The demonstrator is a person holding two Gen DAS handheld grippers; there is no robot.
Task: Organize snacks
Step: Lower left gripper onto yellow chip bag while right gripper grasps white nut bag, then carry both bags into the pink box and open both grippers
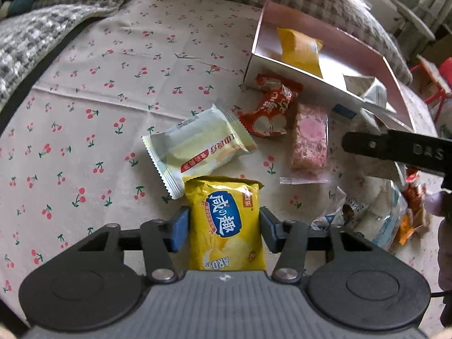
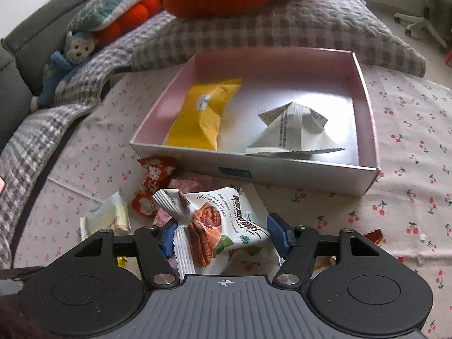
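Pickup is the step in hand: left gripper (image 1: 224, 227) clamps a yellow snack packet (image 1: 226, 223) and right gripper (image 2: 223, 233) a pecan packet (image 2: 214, 226), both lying just before the pink box (image 2: 364, 101), calling for a lift over its near wall.

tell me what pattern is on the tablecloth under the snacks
Small red cherries with green stems on a pale cloth, the tablecloth; clearest in the left wrist view.

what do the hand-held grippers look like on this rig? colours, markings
Both match: the left hand-held gripper and right hand-held gripper have blue finger pads on black linkage arms with silver pivot bolts, two round black housings, and a grey ribbed centre plate bearing a small crosshair mark. No sleeves are visible.
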